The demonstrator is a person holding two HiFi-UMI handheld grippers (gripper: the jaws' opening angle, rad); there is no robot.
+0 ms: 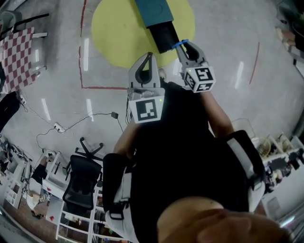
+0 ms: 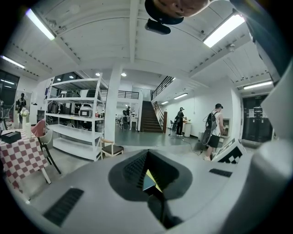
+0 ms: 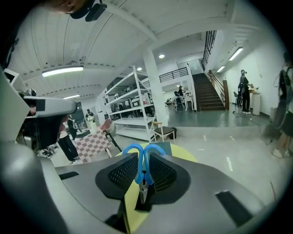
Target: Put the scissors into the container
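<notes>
Blue-handled scissors (image 3: 142, 168) stand between the jaws of my right gripper (image 3: 143, 183), which is shut on them; their handles (image 1: 181, 43) poke out past its tips in the head view. That right gripper (image 1: 189, 50) hovers just right of a black box (image 1: 164, 36) lying next to a teal box (image 1: 153, 10) on a round yellow surface (image 1: 114, 28). My left gripper (image 1: 145, 64) is held beside it, over the yellow surface's near edge. In the left gripper view its jaws meet (image 2: 147, 159) with nothing between them.
A checkered-cloth table (image 1: 16, 57) stands at the left, and a black office chair (image 1: 80, 182) is behind the person. A cable and power strip (image 1: 59, 127) lie on the floor. A red line (image 1: 102, 87) is marked on the floor. White shelves (image 2: 73, 119) and people (image 2: 213, 128) stand farther off.
</notes>
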